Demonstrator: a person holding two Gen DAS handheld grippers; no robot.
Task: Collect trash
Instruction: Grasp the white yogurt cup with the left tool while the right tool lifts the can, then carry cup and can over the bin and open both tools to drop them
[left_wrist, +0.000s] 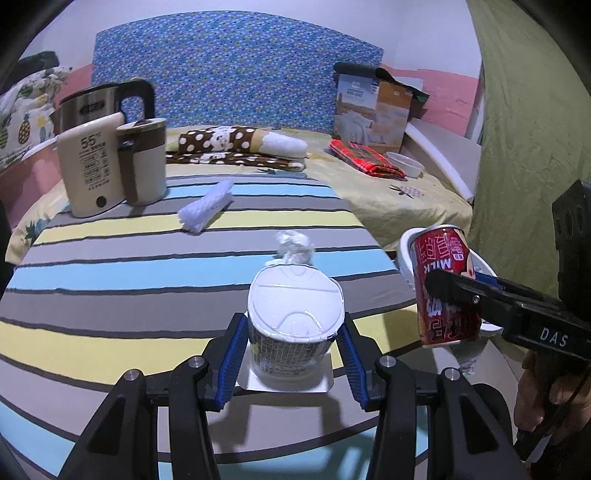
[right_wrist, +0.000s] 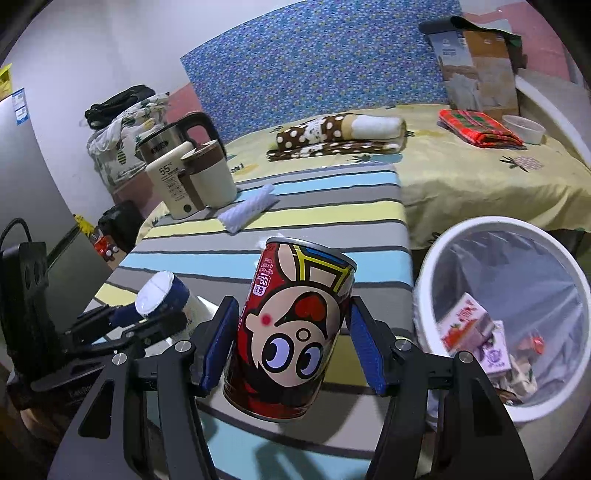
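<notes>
L wrist: left tool (left_wrist: 293, 334) clamps yogurt cup (left_wrist: 293, 325) | right tool (right_wrist: 291, 334) clamps milk can (right_wrist: 291, 332) | bin (right_wrist: 461, 236) rim cut off

can (left_wrist: 441, 288): "MILK" | cream appliance (left_wrist: 92, 168): "55" | right gripper (left_wrist: 458, 291): "DAS"

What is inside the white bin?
The bin holds a clear liner, small cartons and wrappers. Whatever lies beneath them, at the bottom, is covered.
</notes>
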